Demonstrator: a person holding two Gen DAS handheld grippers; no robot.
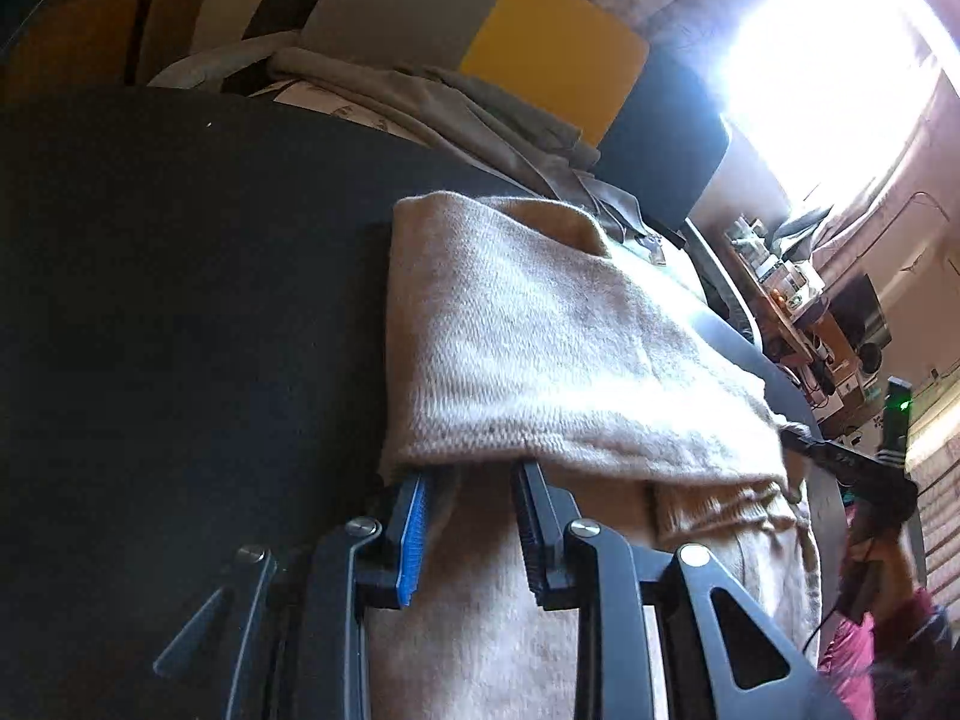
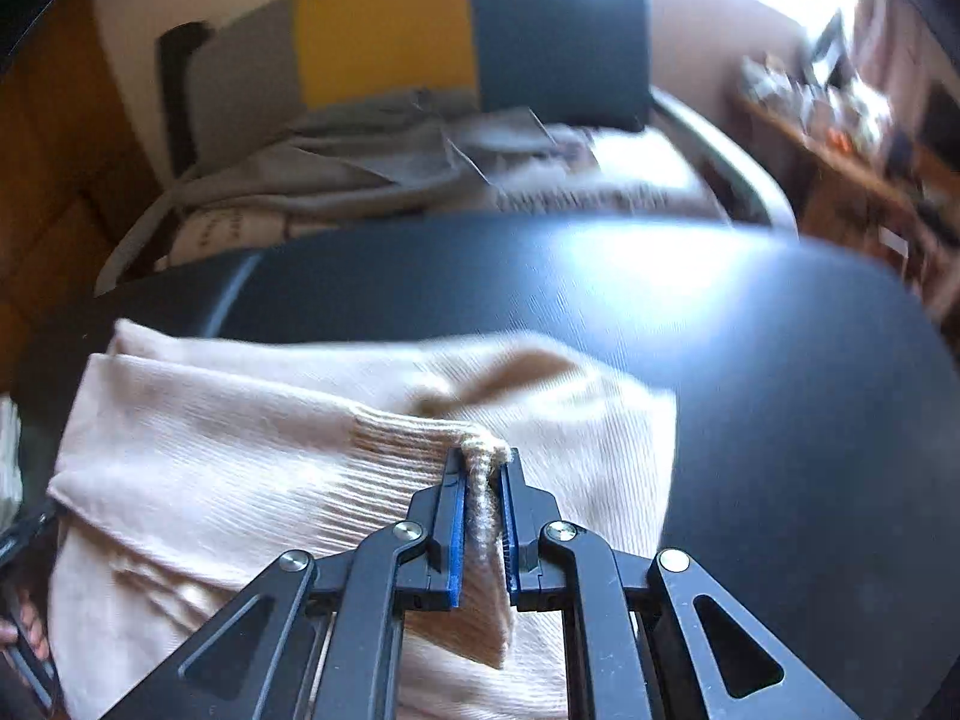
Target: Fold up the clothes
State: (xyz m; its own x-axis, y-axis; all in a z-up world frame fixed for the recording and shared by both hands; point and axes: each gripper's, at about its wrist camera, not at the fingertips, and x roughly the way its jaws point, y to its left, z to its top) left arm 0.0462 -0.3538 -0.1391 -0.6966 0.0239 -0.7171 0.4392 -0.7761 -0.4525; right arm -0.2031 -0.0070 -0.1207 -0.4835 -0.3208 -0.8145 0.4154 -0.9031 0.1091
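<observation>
A beige knitted sweater (image 1: 540,348) lies partly folded on the black table (image 1: 180,300). My left gripper (image 1: 474,474) sits at its near edge, fingertips hidden under the folded-over flap. Its jaws stand partly apart with thick knit filling the gap. In the right wrist view the same sweater (image 2: 252,438) spreads to the left. My right gripper (image 2: 483,456) is shut on its ribbed hem, and a pinch of knit pokes up between the blue pads (image 2: 456,540). That right gripper (image 1: 798,438) also shows at the sweater's right edge in the left wrist view.
Beyond the table stands a chair (image 2: 384,24) with a grey, yellow and dark blue back, heaped with grey clothes (image 2: 360,162). A cluttered shelf (image 1: 798,300) runs along the right under a bright window. A hand in a pink sleeve (image 1: 870,618) holds the right gripper.
</observation>
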